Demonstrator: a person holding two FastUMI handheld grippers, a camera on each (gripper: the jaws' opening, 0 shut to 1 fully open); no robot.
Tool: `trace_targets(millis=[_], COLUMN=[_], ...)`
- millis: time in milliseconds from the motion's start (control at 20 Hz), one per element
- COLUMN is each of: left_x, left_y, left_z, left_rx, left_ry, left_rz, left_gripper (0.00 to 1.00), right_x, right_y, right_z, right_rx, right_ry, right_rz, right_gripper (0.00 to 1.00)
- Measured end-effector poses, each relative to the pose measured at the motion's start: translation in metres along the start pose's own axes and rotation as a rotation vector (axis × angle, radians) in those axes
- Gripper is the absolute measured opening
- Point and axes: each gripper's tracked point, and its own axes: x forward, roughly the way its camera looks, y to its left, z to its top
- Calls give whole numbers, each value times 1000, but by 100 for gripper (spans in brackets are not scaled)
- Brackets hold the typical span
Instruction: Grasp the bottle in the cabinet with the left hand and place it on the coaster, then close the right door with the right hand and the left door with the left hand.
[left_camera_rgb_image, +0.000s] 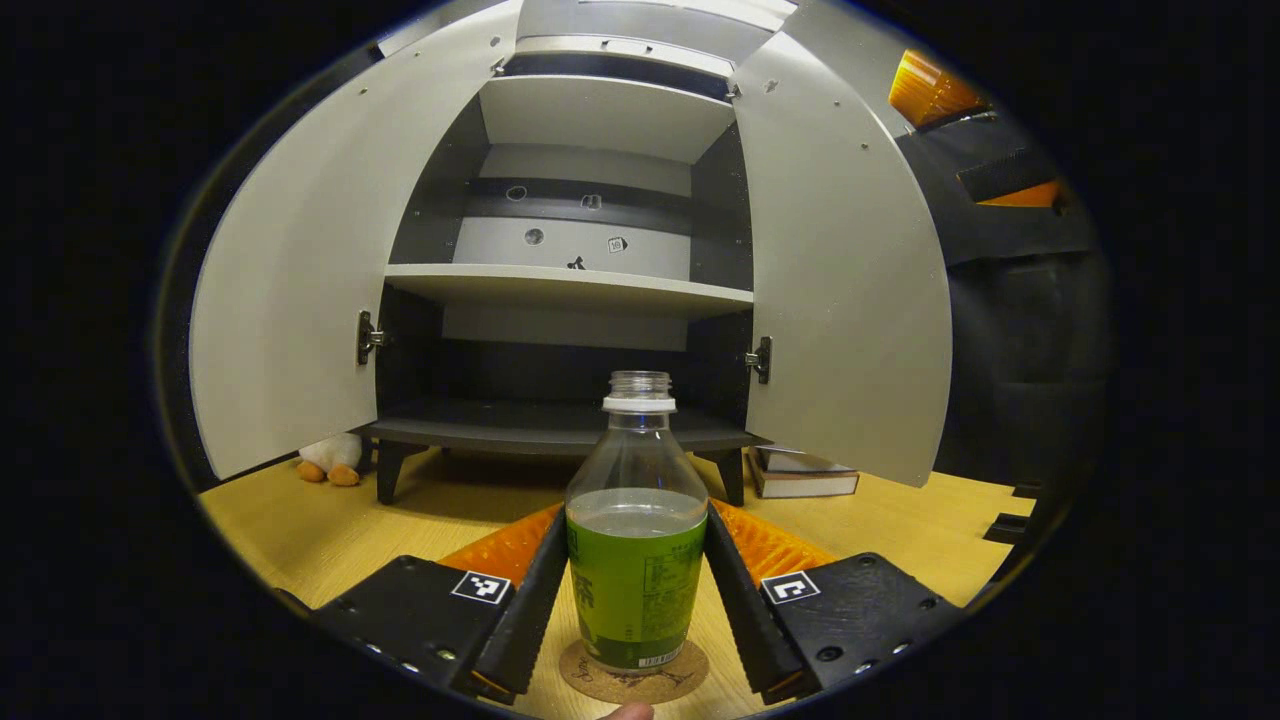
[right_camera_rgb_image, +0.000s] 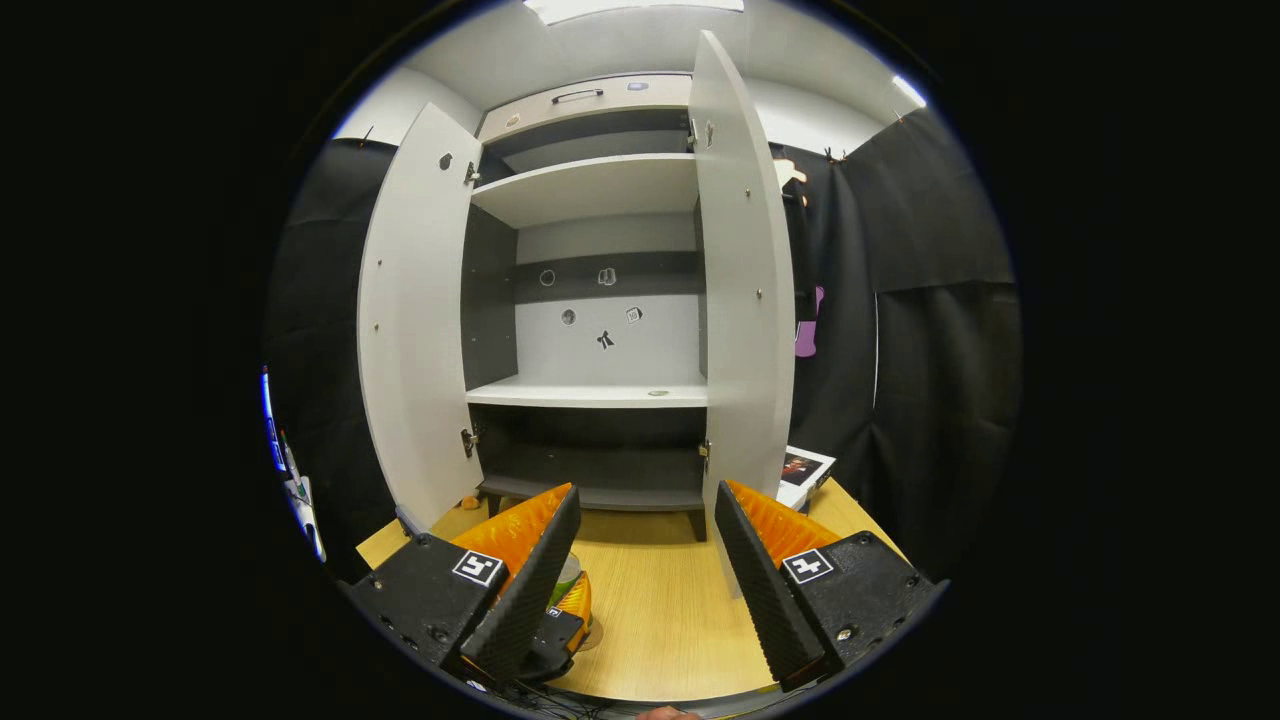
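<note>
— Two doors left to close, by my count; how does the bottle stand?

— Upright on the cork coaster, on the wooden bench in front of the cabinet. In the left gripper view the green-labelled bottle sits between the fingers of my left gripper. The pads lie along both sides of the label, but I cannot tell whether they press on it or have just let go.

— So the first step is done?

— I judge it nearly so: the bottle is out of the cabinet and resting on the coaster, with release yet to be confirmed.

— And your right gripper?

— Its fingers are spread wide with nothing between them, facing the cabinet in the right gripper view. The right door and the left door both stand wide open, so both closings remain.
</note>
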Motion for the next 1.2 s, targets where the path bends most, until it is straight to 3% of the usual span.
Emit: trace_targets(millis=[300,550,800,950,1200], left_x=[-2,-2,-18,-32,-60], left_y=[-2,0,-6,0,11], left_z=[-4,2,36,66,127], left_rx=[17,-6,-68,-104,-121], left_ry=[26,34,10,-39,-73], left_rz=[-18,-9,-64,-56,-48], left_gripper=[77,91,94,94,95], right_x=[3,2,0,1,-1], right_y=[1,-1,-4,-7,-10], right_z=[-4,-5,-12,-17,7], right_rx=[1,6,26,33,36], right_ry=[10,8,10,12,-94], right_rz=[9,9,1,-7,2], right_gripper=[84,84,84,84,84])
